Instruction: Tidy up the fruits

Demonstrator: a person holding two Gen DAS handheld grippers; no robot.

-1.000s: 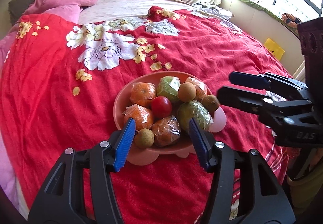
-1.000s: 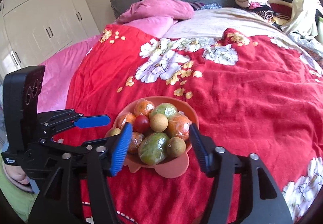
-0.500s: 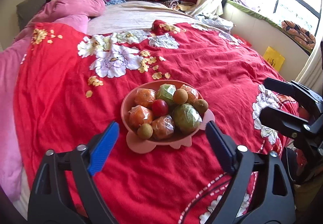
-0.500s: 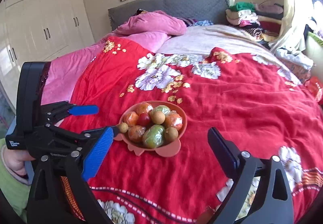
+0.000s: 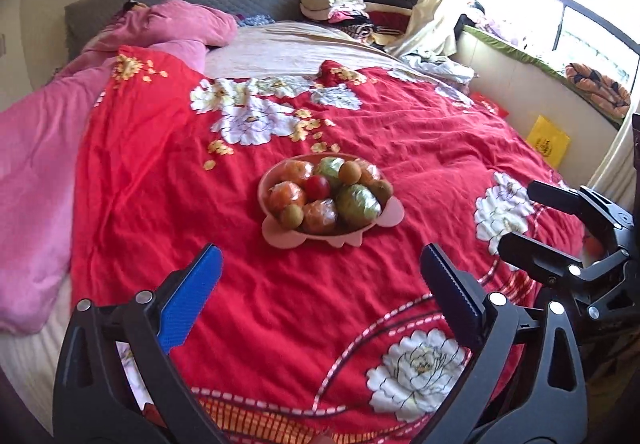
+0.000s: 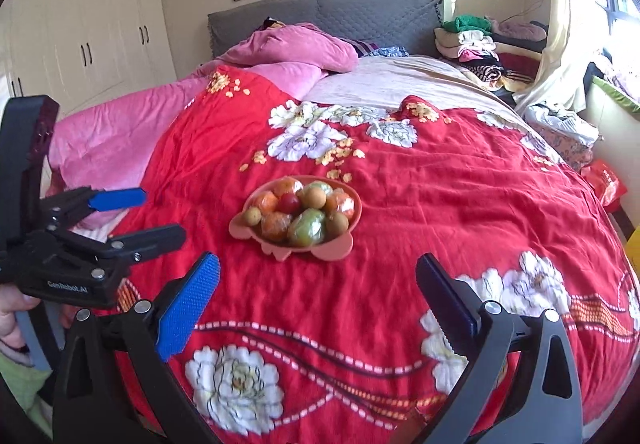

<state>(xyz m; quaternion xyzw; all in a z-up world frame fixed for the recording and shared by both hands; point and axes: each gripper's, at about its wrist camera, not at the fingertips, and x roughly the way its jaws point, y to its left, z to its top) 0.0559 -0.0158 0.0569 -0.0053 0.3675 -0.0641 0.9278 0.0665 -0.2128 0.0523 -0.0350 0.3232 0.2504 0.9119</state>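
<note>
A pink bowl (image 5: 280, 234) sits on the red flowered bedspread, heaped with fruit: wrapped oranges (image 5: 286, 196), a red tomato (image 5: 318, 186), green wrapped fruit (image 5: 358, 201) and small brown round fruits (image 5: 291, 215). The bowl also shows in the right wrist view (image 6: 344, 244). My left gripper (image 5: 320, 296) is open and empty, well back from the bowl. My right gripper (image 6: 318, 296) is open and empty too, also back from the bowl. Each gripper shows at the edge of the other's view, the right one (image 5: 532, 220) and the left one (image 6: 156, 216).
The red bedspread (image 5: 400, 148) covers a large bed. Pink blankets (image 5: 36, 164) lie on the left and by the grey headboard (image 6: 360, 12). Folded clothes (image 5: 344, 4) are stacked at the far right. A window ledge (image 5: 540, 64) runs along the right, white wardrobes (image 6: 80, 24) on the left.
Both grippers have pulled back and up from the bowl and their jaws have opened wide. The bowl and fruit have stayed in place.
</note>
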